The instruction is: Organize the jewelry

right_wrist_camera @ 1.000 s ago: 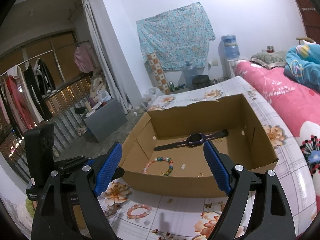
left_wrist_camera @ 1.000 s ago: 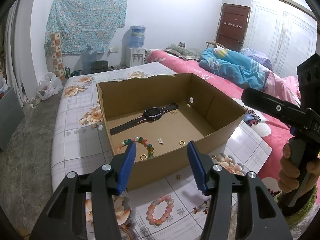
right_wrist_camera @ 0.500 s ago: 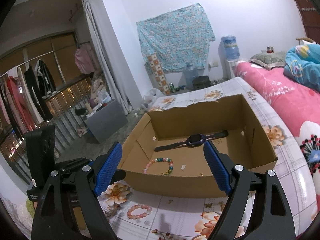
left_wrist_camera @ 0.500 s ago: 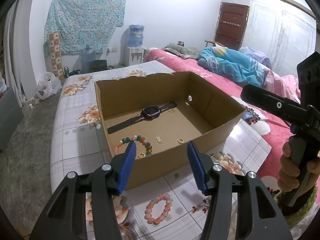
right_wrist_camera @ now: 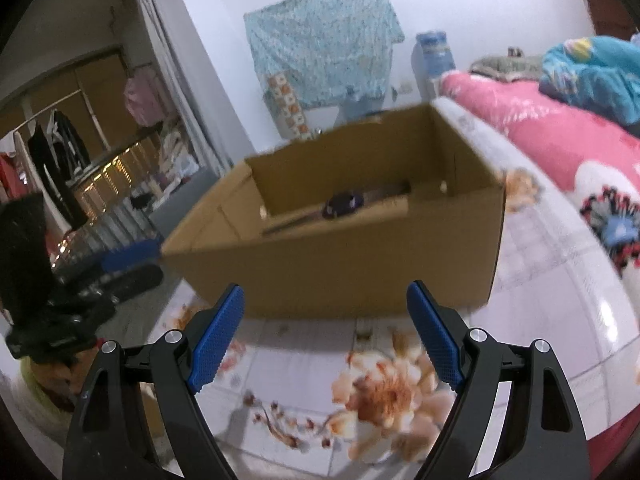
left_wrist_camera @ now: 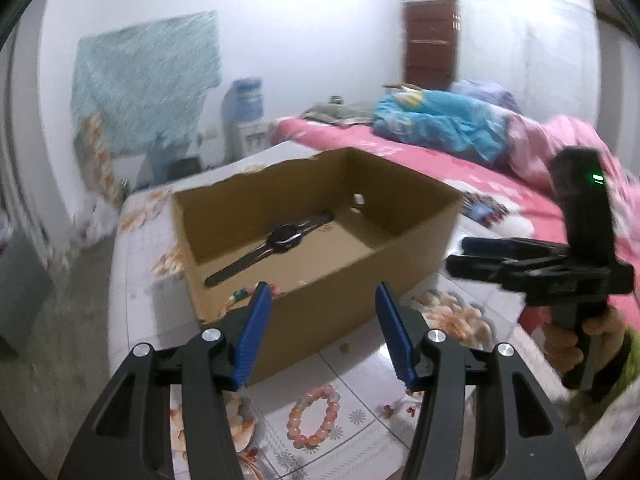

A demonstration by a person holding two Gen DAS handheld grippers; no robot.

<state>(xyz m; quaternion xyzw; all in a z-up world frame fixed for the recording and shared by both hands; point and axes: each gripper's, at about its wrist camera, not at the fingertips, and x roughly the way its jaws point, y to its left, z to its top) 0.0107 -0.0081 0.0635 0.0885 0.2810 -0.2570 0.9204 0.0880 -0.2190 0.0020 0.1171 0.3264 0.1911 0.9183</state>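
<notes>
Viewing left wrist: left gripper jaws spread, empty, above the pink bracelet lying near the box. Risk: beads roll from the pads.

Right wrist: right gripper jaws spread, empty; bracelet unseen. Risk: bumping the box, shifting the watch.

The left gripper hangs open and empty before the cardboard box. A black watch lies inside. A pink bead bracelet rests on the floral sheet below.
</notes>
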